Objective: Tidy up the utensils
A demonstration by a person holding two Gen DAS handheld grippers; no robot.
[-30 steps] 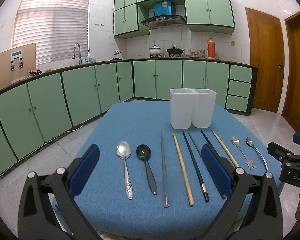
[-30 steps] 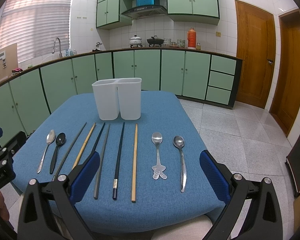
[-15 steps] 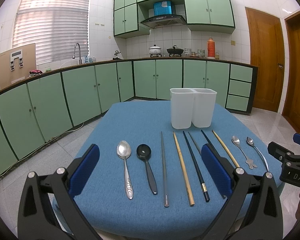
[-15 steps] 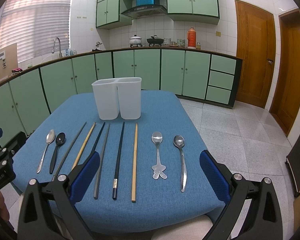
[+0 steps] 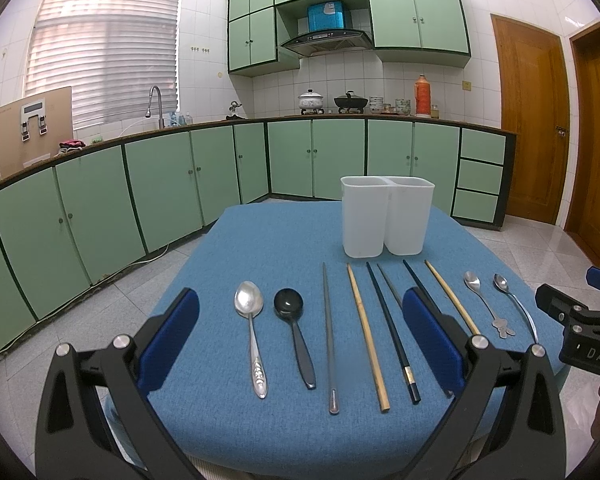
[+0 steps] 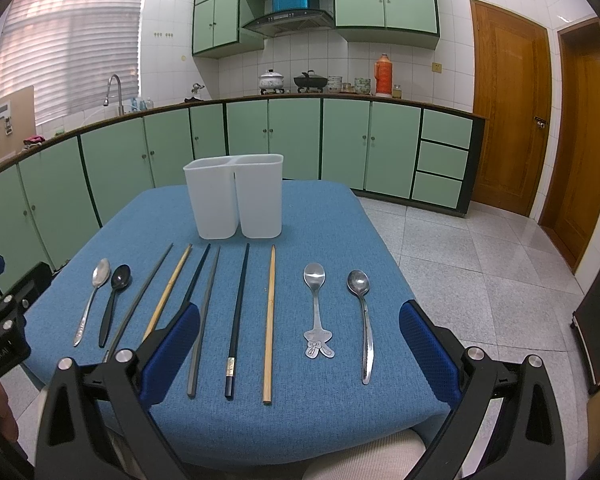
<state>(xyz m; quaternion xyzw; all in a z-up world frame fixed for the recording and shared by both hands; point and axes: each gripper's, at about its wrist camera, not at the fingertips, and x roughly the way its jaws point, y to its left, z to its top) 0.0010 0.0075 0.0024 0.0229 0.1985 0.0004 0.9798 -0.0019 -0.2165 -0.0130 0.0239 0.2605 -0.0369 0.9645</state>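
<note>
A white two-compartment holder stands at the far side of the blue table. In front of it lie, in a row, a steel spoon, a black spoon, several chopsticks, a steel spoon with a figure-shaped handle end and a plain steel spoon. My left gripper hangs open over the near left edge. My right gripper hangs open over the near right edge. Neither holds anything.
Green cabinets and a counter with a sink, pots and a flask line the back walls. Wooden doors stand at the right. A tiled floor surrounds the table. The other gripper shows at each view's edge.
</note>
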